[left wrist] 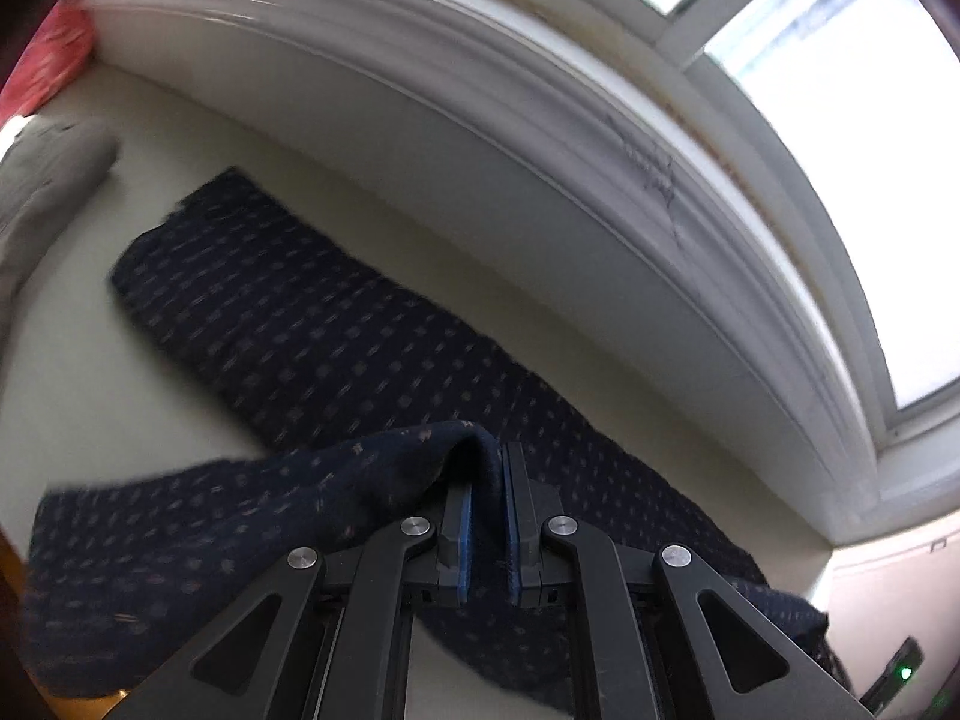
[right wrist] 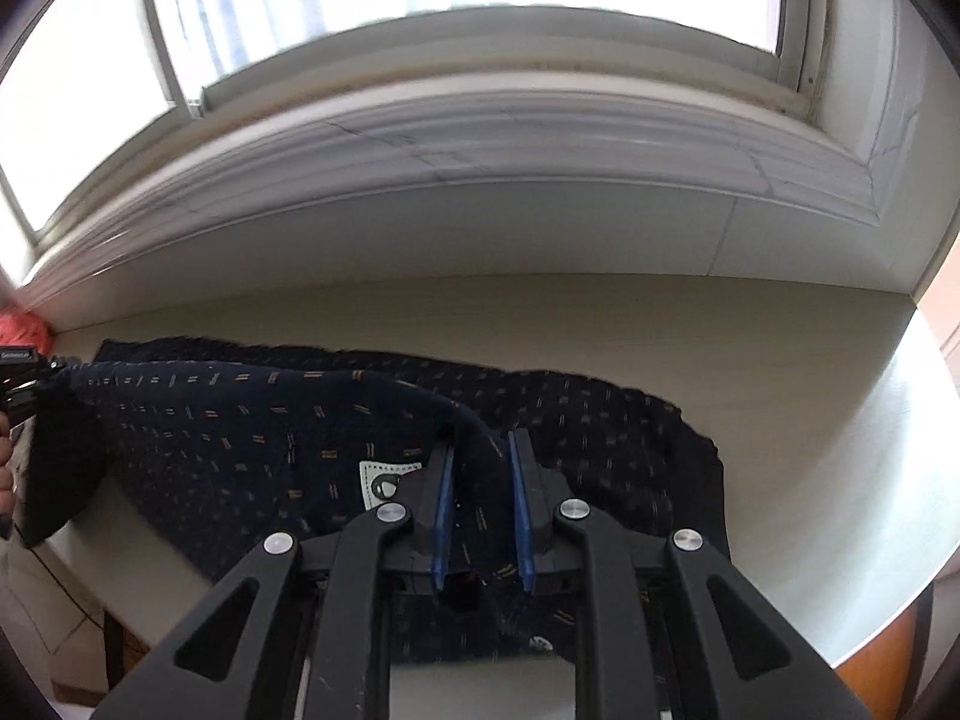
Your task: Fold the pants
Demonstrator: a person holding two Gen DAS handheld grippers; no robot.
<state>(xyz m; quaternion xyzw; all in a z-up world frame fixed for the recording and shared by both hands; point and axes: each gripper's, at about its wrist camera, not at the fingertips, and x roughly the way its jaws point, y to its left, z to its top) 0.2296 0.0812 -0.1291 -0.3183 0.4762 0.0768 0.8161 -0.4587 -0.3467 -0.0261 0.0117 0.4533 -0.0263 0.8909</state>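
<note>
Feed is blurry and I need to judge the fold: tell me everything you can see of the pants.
The pants are dark navy knit-looking cloth with small tan dashes. Most lies flat along the table by the wall. One edge is lifted, pinched by the left gripper and right gripper. A white label shows inside.

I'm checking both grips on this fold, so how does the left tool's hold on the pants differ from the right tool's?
The left tool pinches a thin edge of the pants, its jaws nearly touching; the right tool clamps a thicker bunch, jaws wider apart. A white label shows beside the right tool, none by the left. Both hold the same dark patterned fabric lifted off the table.
</note>
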